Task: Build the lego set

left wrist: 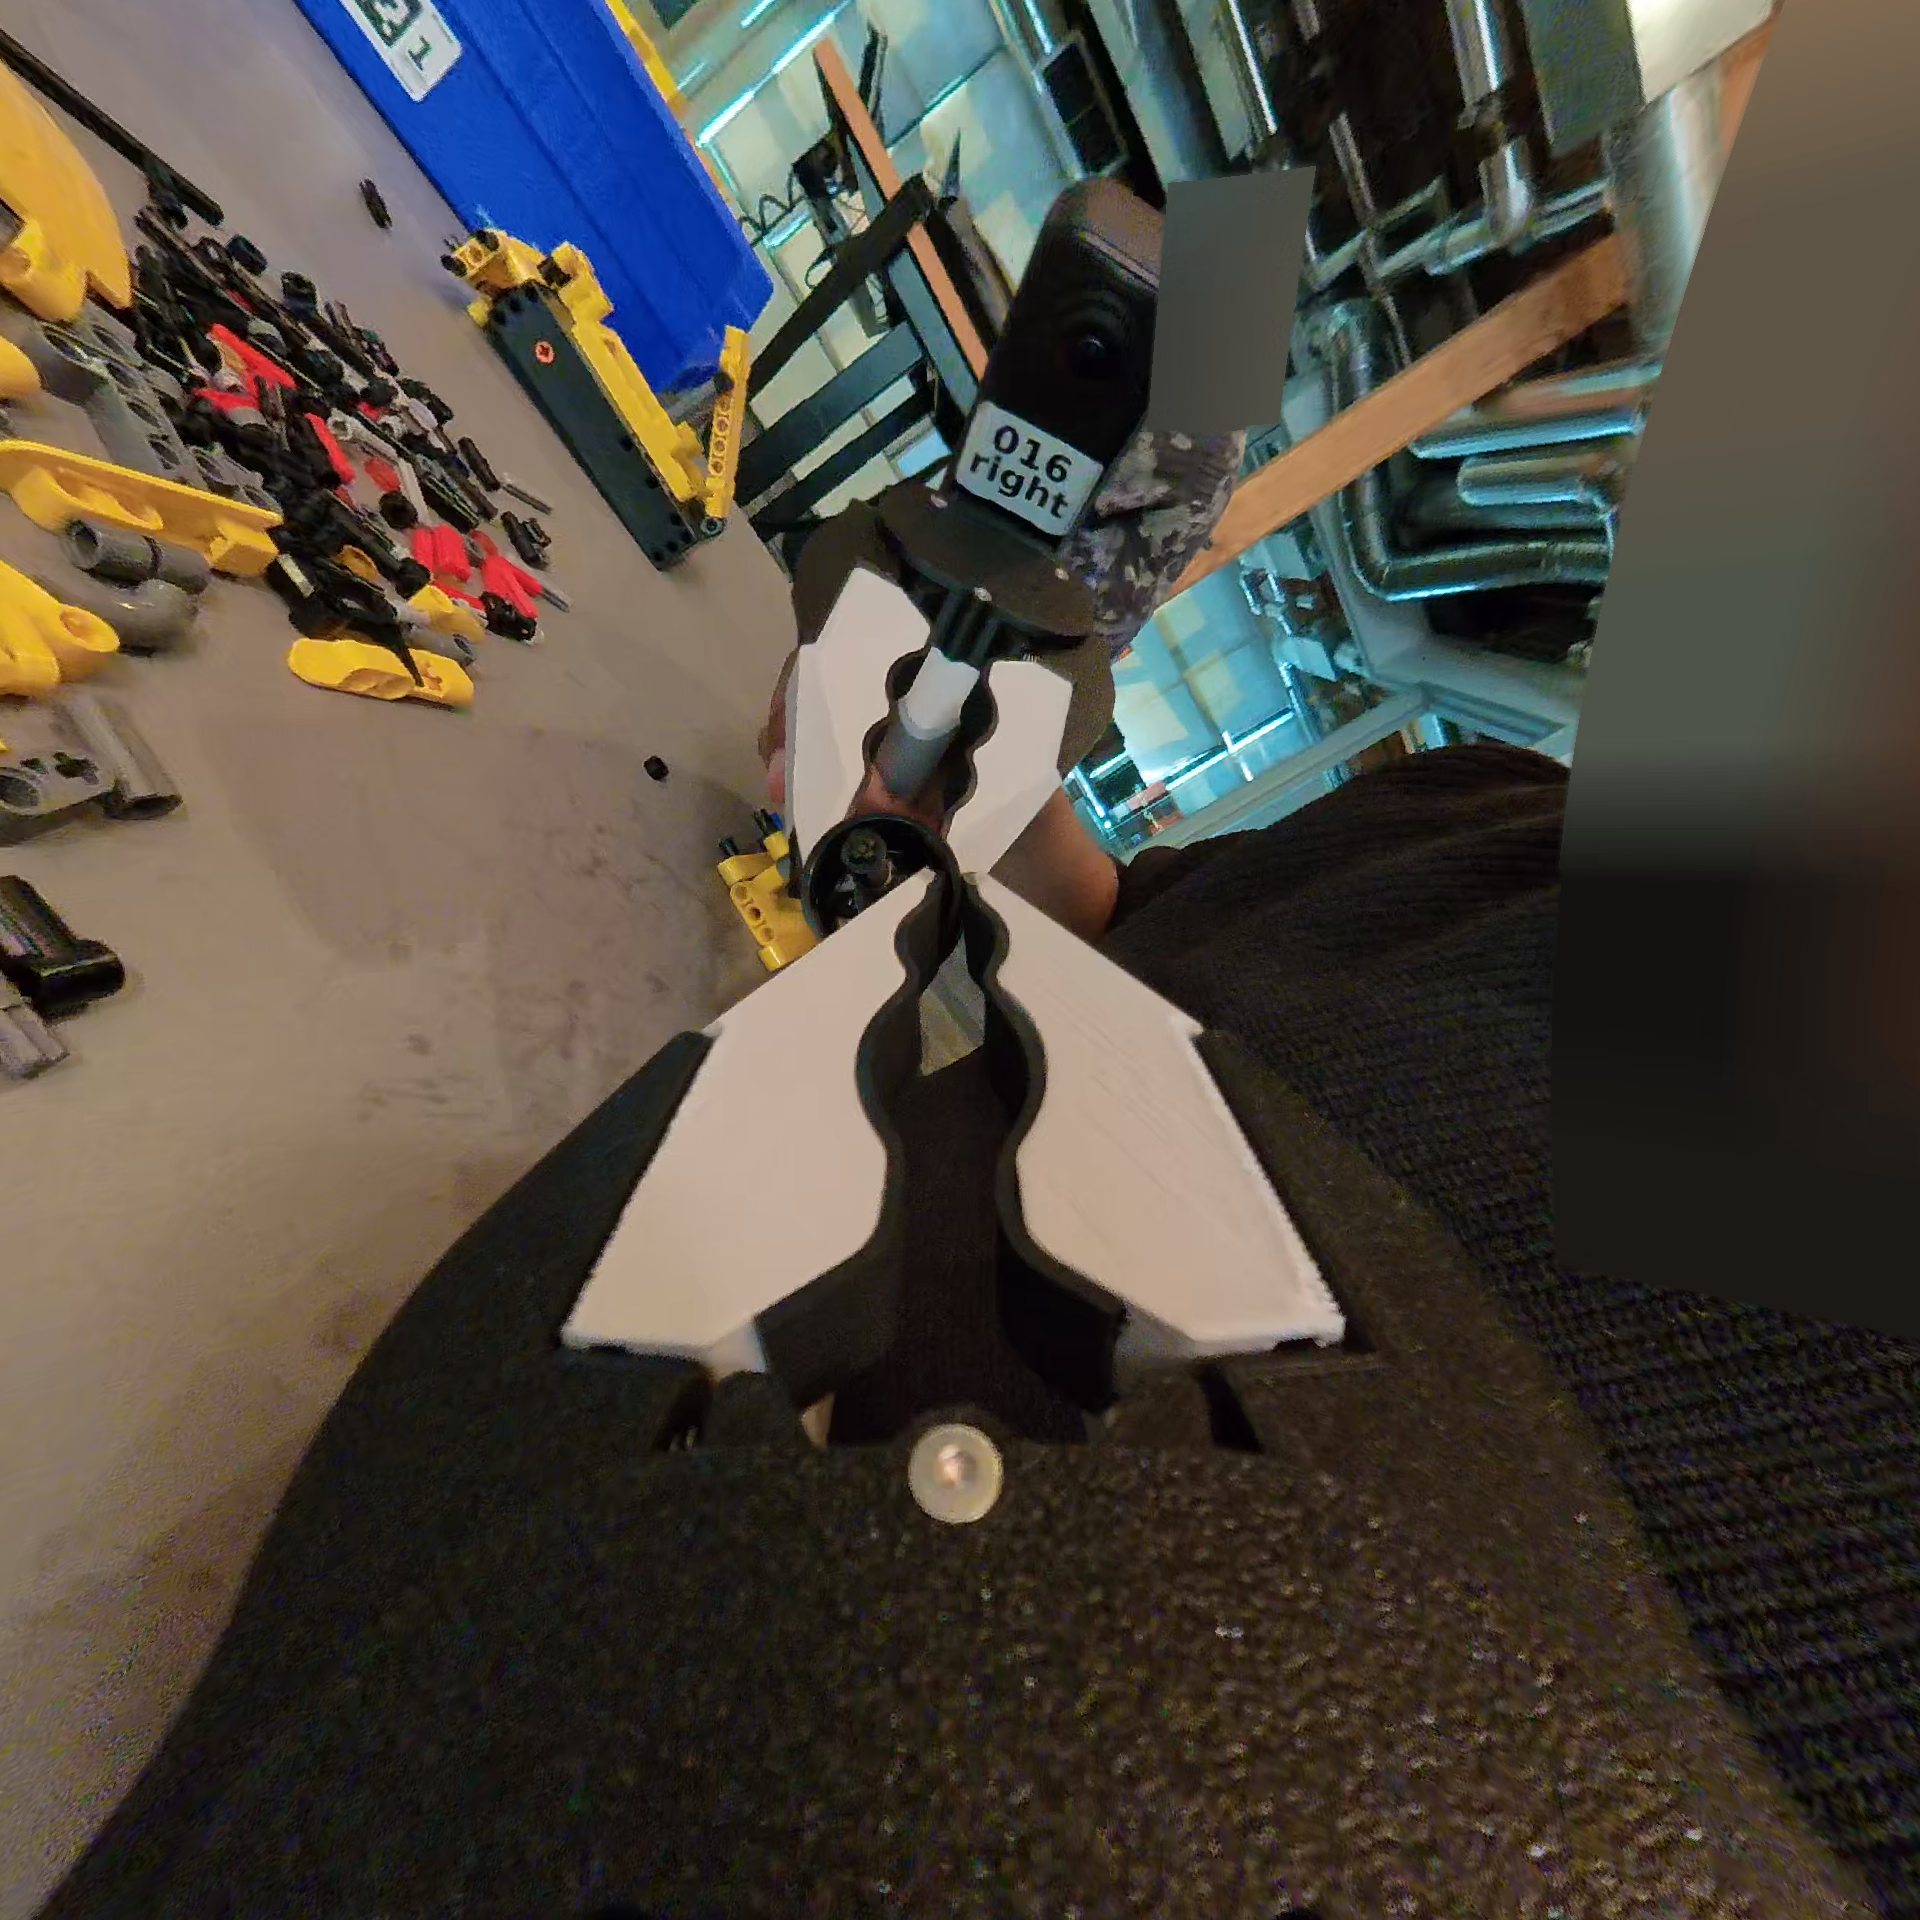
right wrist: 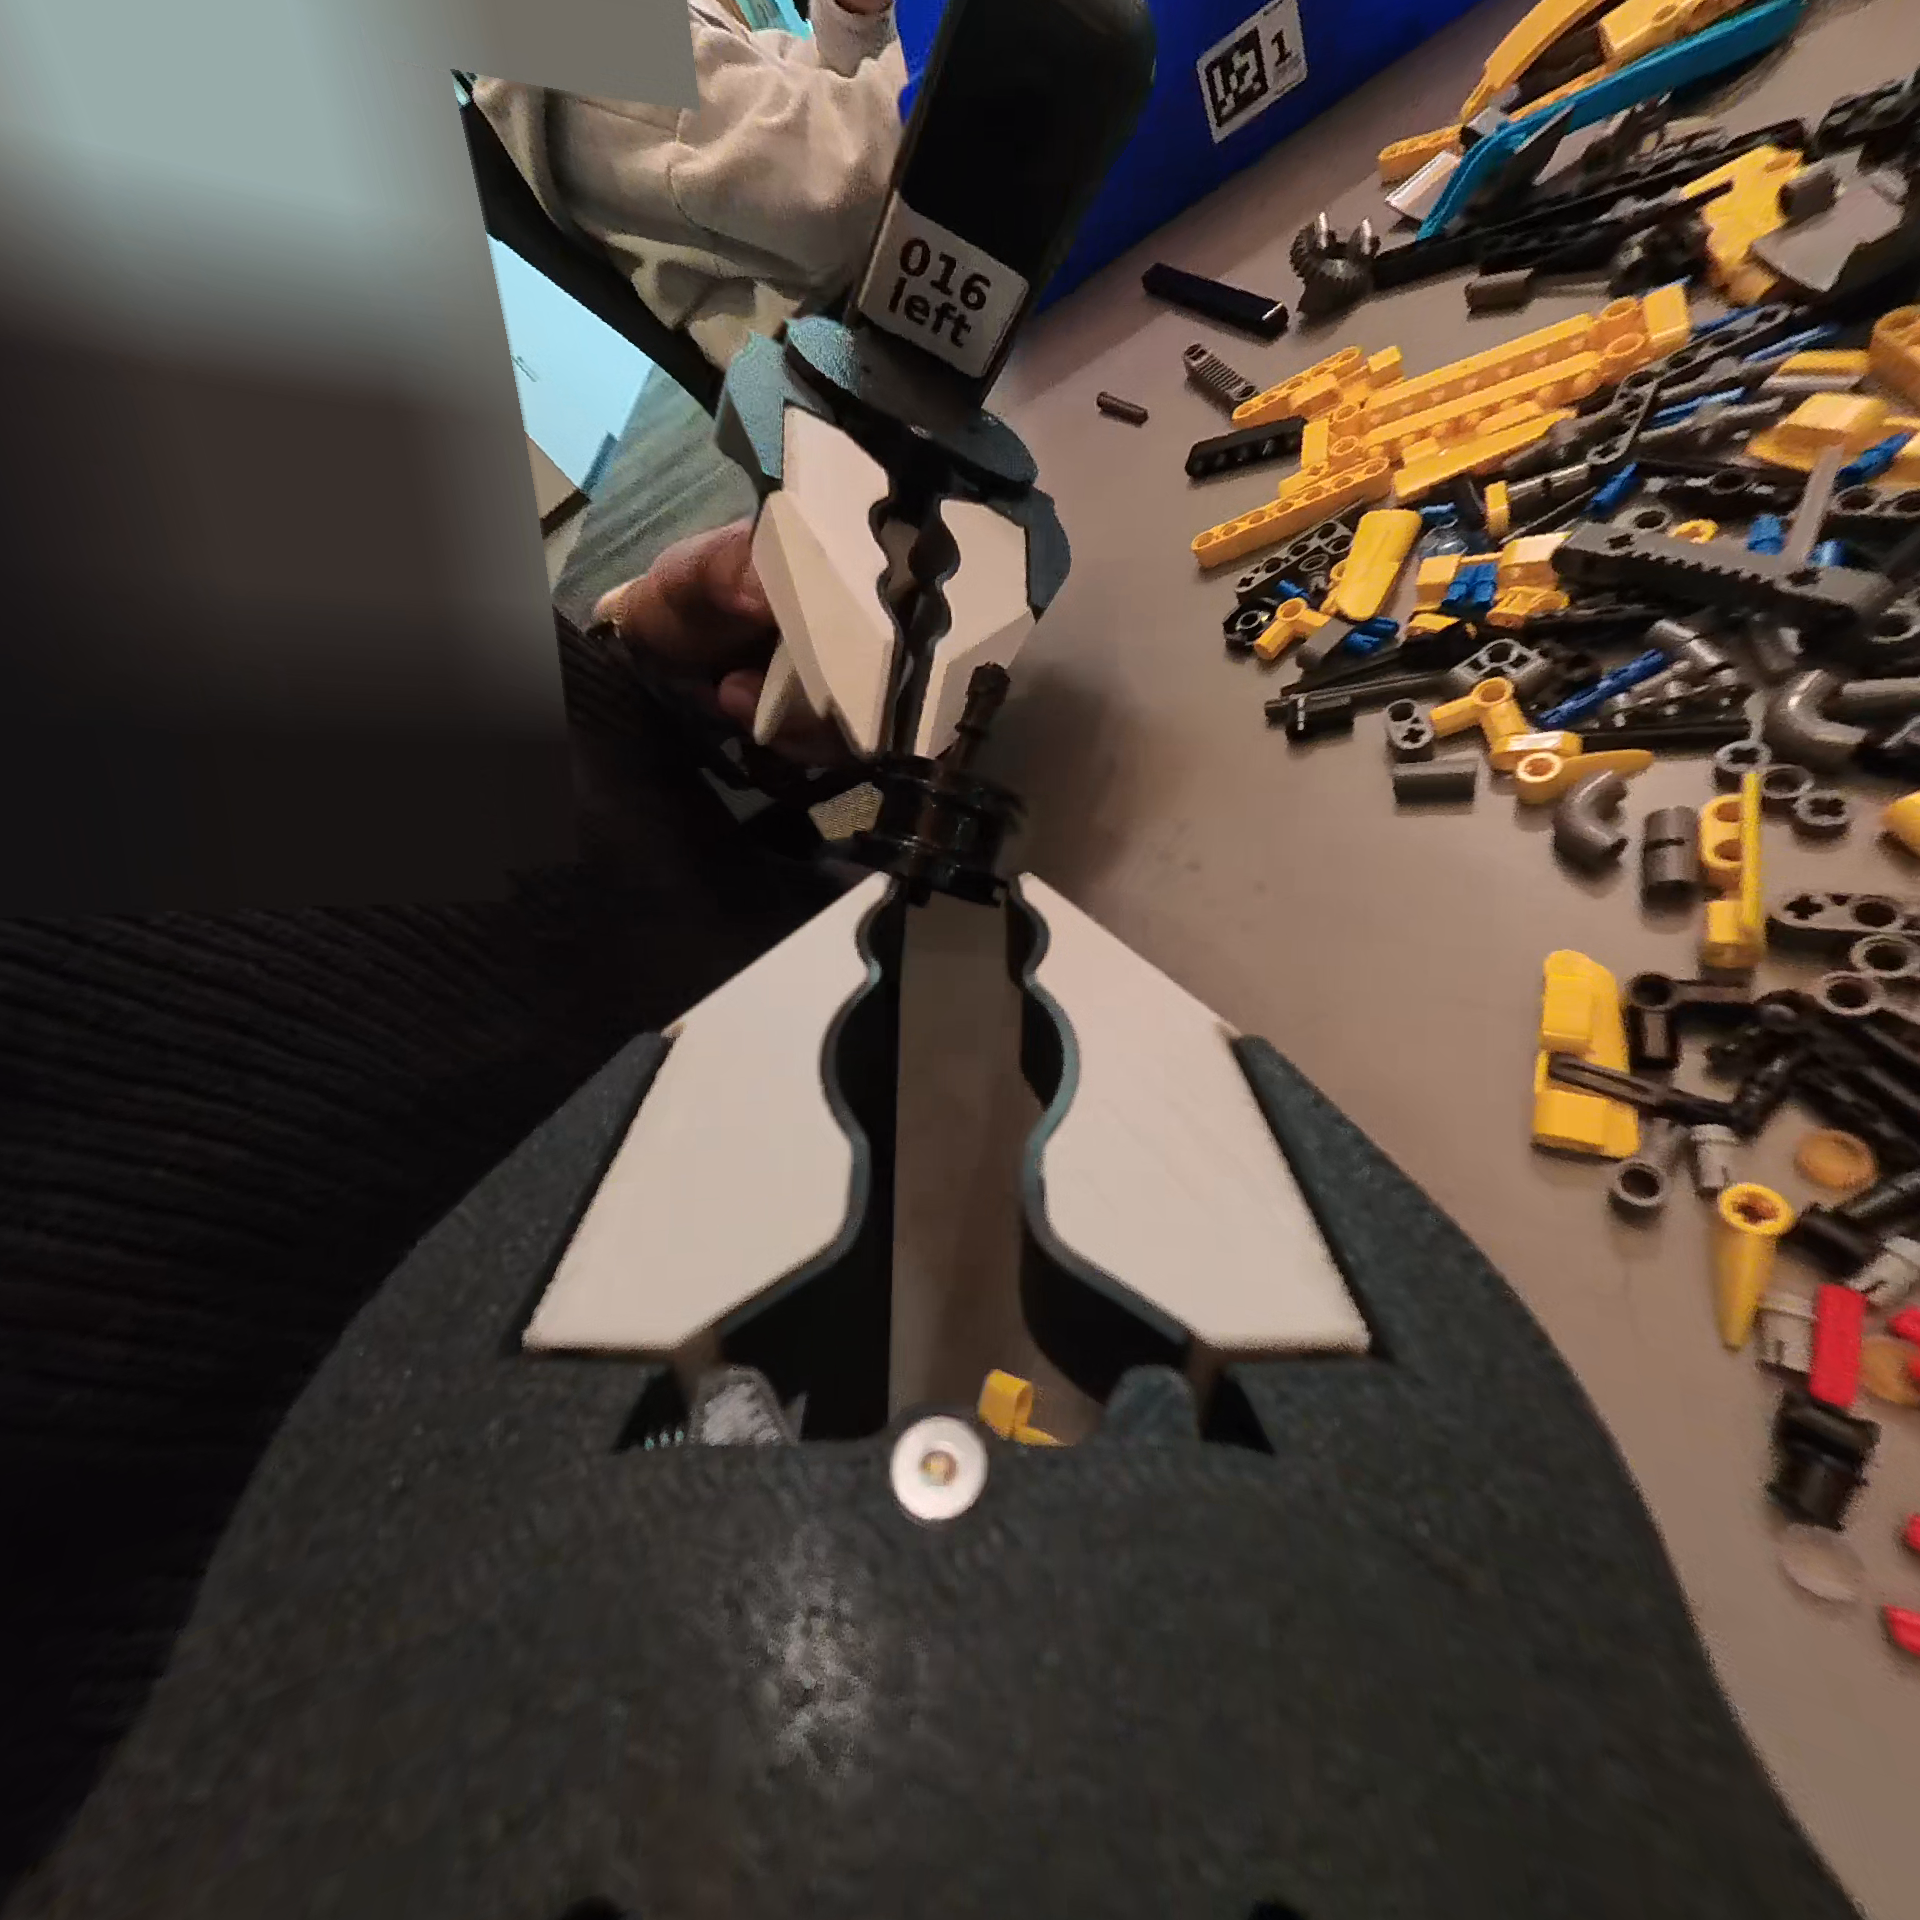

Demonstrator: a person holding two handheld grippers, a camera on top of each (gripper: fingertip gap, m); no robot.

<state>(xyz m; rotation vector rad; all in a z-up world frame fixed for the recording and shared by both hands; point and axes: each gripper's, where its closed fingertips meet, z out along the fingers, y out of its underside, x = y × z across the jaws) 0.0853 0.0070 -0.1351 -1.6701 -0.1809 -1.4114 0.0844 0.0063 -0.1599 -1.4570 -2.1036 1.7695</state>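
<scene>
Both grippers meet tip to tip over the near edge of the grey table (right wrist: 1226, 966). My right gripper (right wrist: 951, 883) is shut on a small black round spool-like part (right wrist: 935, 826); a short black axle (right wrist: 982, 701) sticks out of it. My left gripper (left wrist: 940, 883) is shut on the rim of the same black part (left wrist: 862, 868) and comes from the opposite side. The left gripper also shows in the right wrist view (right wrist: 899, 743), and the right gripper in the left wrist view (left wrist: 899, 842). A white and grey rod (left wrist: 920, 727) lies between the right gripper's fingers; I cannot tell what it is.
Loose yellow, black, grey, blue and red building pieces (right wrist: 1558, 582) cover the table; the pile also shows in the left wrist view (left wrist: 312, 457). A blue bin (left wrist: 561, 156) and a black-and-yellow beam assembly (left wrist: 603, 395) stand behind. A small yellow assembly (left wrist: 764, 899) lies below the grippers. A black sleeve (right wrist: 312, 1122) is close by. Less than 4 cm separates the two grippers' tips. The black-and-yellow beam assembly (left wrist: 603, 395) is about equally far from each gripper, around 30 centimetres.
</scene>
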